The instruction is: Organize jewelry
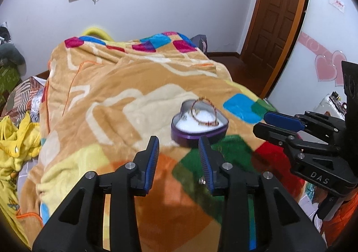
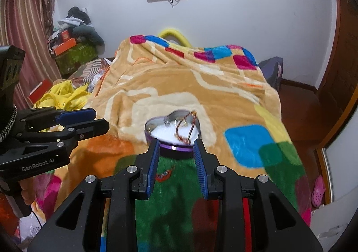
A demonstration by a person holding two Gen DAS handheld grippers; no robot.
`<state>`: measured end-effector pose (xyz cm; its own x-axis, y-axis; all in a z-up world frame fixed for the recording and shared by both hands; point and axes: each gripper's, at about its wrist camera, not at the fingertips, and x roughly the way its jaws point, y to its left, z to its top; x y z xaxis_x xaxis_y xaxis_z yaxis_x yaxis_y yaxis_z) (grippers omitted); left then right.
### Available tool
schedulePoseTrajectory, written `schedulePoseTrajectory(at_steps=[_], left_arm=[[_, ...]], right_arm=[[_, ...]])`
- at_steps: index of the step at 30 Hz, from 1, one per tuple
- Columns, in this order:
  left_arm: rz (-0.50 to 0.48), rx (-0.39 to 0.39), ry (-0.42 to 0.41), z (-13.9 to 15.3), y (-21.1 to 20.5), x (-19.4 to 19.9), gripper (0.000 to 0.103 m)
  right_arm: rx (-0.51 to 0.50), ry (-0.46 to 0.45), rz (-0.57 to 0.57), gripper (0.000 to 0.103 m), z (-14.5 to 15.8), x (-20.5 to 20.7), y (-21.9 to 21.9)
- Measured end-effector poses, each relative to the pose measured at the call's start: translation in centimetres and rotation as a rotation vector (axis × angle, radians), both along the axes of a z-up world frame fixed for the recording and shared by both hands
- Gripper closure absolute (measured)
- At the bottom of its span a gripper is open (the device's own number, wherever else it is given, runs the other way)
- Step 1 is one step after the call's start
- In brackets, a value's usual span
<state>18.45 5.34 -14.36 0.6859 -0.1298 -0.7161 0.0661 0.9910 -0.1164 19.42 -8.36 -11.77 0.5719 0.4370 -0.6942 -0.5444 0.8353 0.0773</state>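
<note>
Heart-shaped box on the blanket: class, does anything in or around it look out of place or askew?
Yes. The beaded bracelet does not lie flat in the heart-shaped box; it stands tilted, rising above the rim. A small orange piece also lies outside the box on the blanket's green patch; too blurred to identify.

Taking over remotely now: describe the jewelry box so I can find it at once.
Look at the bed's patchwork blanket, orange-tan with coloured squares. On it, just ahead of both claws, sits the heart-shaped tin: purple wall, white padding inside, a beaded bracelet propped in it. It is the only container on the blanket.
</note>
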Motion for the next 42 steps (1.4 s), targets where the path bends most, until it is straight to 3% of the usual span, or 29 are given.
schedulePoseTrajectory(at_steps=[10, 17, 28, 42], left_arm=[[0.002, -0.013, 0.083, -3.0, 0.3, -1.8, 0.067], [-0.052, -0.037, 0.129, -4.7, -1.1, -1.6, 0.067], [-0.121, -0.079, 0.206, -7.2, -3.9, 0.0, 0.071], [-0.106, -0.136, 0.254, -8.0, -4.0, 1.0, 0.073]], right_arm=[[-0.038, 0.126, 0.047, 0.075, -4.6, -1.7, 1.3], [-0.065, 0.182, 0.043, 0.075, -7.1, -2.2, 1.0], [-0.03, 0.197, -0.033, 0.075, -7.1, -1.9, -2.6], [0.015, 0.204, -0.032, 0.075, -7.4, -1.5, -2.9]])
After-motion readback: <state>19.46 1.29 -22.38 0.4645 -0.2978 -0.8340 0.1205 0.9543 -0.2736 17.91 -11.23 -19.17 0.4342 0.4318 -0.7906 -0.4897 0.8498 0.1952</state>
